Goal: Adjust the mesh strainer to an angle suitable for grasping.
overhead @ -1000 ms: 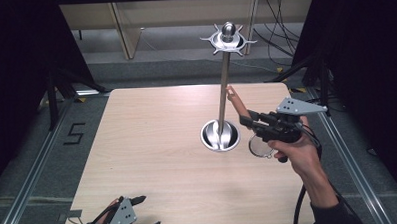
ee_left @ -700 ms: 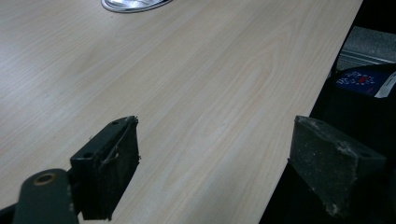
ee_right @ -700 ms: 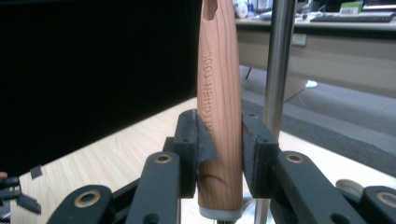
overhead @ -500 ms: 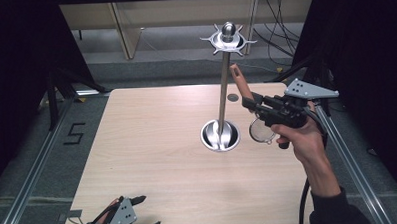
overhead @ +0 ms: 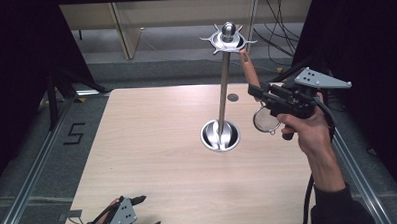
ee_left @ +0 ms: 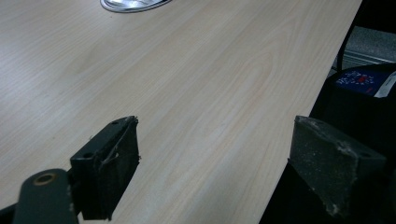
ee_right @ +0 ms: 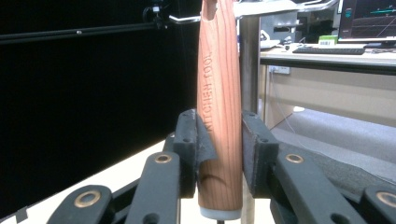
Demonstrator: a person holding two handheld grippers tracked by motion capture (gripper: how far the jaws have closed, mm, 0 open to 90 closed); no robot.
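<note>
While the strainer hangs in the right-hand grip beside the rack, these are the readings, from the left of the high view to the right:

Left gripper [overhead: 121,221]: sits at the bottom left of the frame on the near edge of the table [overhead: 152,143]; its jaws stand wide apart with nothing between them, as the left gripper view confirms.

Utensil stand [overhead: 224,71]: a steel pole rising from a round base [overhead: 220,135] at the middle of the table to a crown of hooks [overhead: 228,38] at upper centre.

Strainer handle [overhead: 249,69]: wooden, held nearly upright, its long axis running up and slightly left; its top end reaches just right of the hook crown and a little below it.

Strainer mesh [overhead: 265,119]: a small round sieve dangling at the lower end of the handle, right of the pole and clear of the table.

Right gripper [overhead: 258,92]: at centre right, clamped on the lower part of the handle; in the right gripper view the pads [ee_right: 196,140] press on both sides of the wood, which is stamped KITCHEN TOOL.

Deciding relation: the hook crown lies up and left of the handle's tip; the right hand is by far the nearer one.

Change from the earlier frames: the right hand has risen, lifting the strainer off the table beside the base so the handle tip now nears the hooks; the left gripper has stayed put.
</note>
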